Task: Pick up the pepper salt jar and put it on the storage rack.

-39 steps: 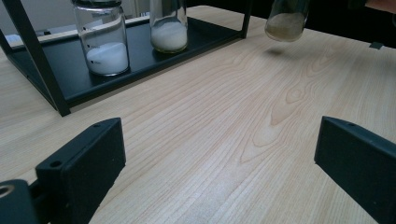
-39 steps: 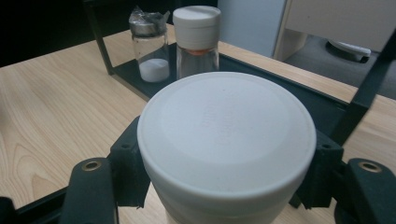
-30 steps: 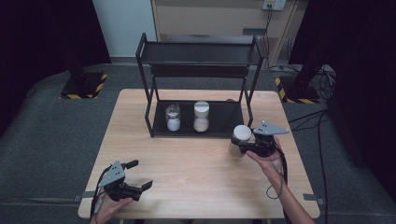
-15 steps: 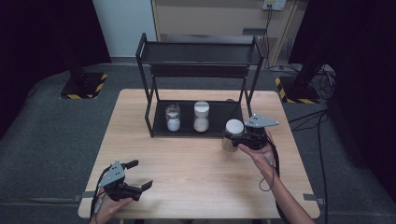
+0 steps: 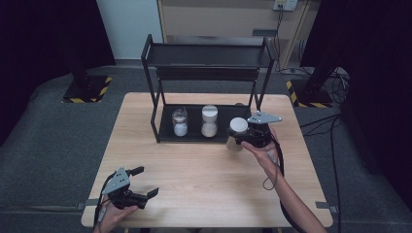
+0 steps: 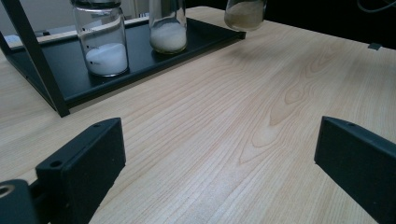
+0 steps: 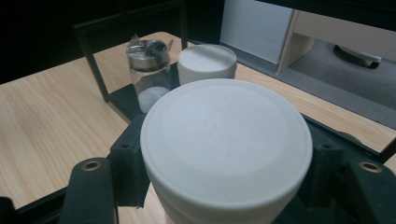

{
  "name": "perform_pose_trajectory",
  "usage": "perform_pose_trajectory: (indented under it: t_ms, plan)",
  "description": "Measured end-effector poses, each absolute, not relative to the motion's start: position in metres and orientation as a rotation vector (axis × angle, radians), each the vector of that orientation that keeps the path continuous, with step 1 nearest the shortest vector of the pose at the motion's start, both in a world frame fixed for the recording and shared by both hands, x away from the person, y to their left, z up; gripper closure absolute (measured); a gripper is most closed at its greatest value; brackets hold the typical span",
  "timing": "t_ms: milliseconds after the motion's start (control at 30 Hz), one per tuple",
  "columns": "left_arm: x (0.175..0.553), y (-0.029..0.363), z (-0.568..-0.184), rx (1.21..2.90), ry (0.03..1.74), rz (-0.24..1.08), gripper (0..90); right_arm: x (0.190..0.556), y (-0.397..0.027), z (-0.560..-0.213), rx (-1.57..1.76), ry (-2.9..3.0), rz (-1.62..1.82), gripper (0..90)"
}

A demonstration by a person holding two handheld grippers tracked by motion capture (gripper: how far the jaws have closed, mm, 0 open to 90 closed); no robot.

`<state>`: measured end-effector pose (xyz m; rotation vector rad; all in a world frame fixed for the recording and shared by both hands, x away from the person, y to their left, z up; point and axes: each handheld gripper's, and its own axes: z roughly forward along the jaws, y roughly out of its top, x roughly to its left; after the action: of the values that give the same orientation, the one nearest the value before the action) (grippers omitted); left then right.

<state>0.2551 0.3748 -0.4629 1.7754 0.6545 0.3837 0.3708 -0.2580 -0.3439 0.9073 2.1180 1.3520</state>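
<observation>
My right hand-held gripper (image 5: 239,137) is clamped on the white-lidded jar (image 5: 237,127), just off the rack (image 5: 165,136) tray's right end. The left gripper view shows it lifted clear of the counter (image 5: 209,170). My left hand-held gripper (image 5: 145,182) rests with jaws apart, bare wood ahead.

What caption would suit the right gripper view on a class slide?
Right gripper clamps a white-lidded jar near the black rack holding two jars.

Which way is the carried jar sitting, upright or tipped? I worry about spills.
Upright: the jar hangs in the right gripper with its white lid facing up.
</observation>
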Motion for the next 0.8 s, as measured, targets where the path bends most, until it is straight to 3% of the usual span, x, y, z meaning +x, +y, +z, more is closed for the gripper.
perform_pose_trajectory:
  t_ms: [800]
  plan:
    - [0.255, 0.375, -0.463, 1.775, 0.654, 0.384, 1.0, 0.403, -0.232, -0.342, 1.061, 1.998, 1.26, 33.5]
